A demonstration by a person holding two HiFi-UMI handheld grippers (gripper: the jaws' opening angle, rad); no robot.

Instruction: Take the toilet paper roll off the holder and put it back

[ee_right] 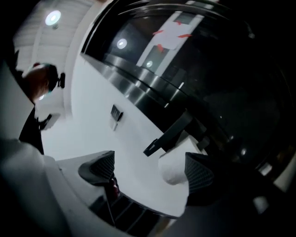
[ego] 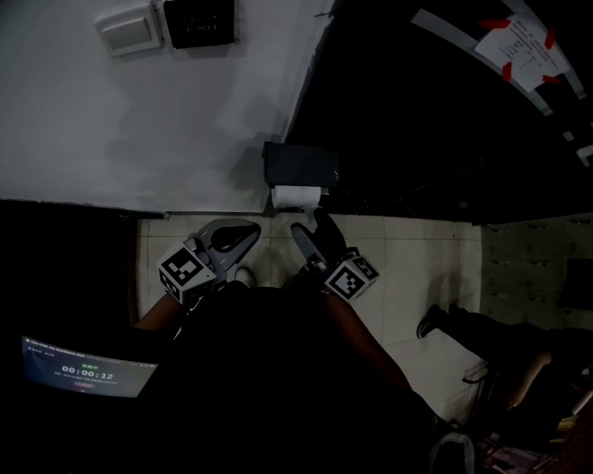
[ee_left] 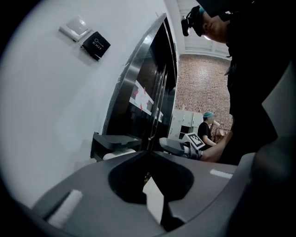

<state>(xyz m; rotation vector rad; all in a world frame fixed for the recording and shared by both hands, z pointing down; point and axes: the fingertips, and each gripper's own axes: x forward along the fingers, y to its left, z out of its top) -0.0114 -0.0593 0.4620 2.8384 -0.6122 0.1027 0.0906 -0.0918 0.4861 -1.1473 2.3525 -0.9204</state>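
Observation:
A white toilet paper roll (ego: 296,196) sits under the black holder (ego: 298,165), which is fixed low where the white wall meets a dark glass panel. My right gripper (ego: 313,228) is just below the roll and open. In the right gripper view the roll (ee_right: 172,165) lies ahead between the ribbed pads (ee_right: 199,173), close to the right one, with the holder (ee_right: 172,131) above it. My left gripper (ego: 250,229) is to the left of the roll, shut and empty. The left gripper view shows the holder (ee_left: 112,140) and the roll (ee_left: 119,154) ahead.
A white switch (ego: 129,29) and a black plate (ego: 199,20) hang on the wall. A note with red tape (ego: 521,42) is stuck to the glass. A tablet showing a timer (ego: 88,368) is at lower left. Another person (ego: 482,331) sits on the tiled floor to the right.

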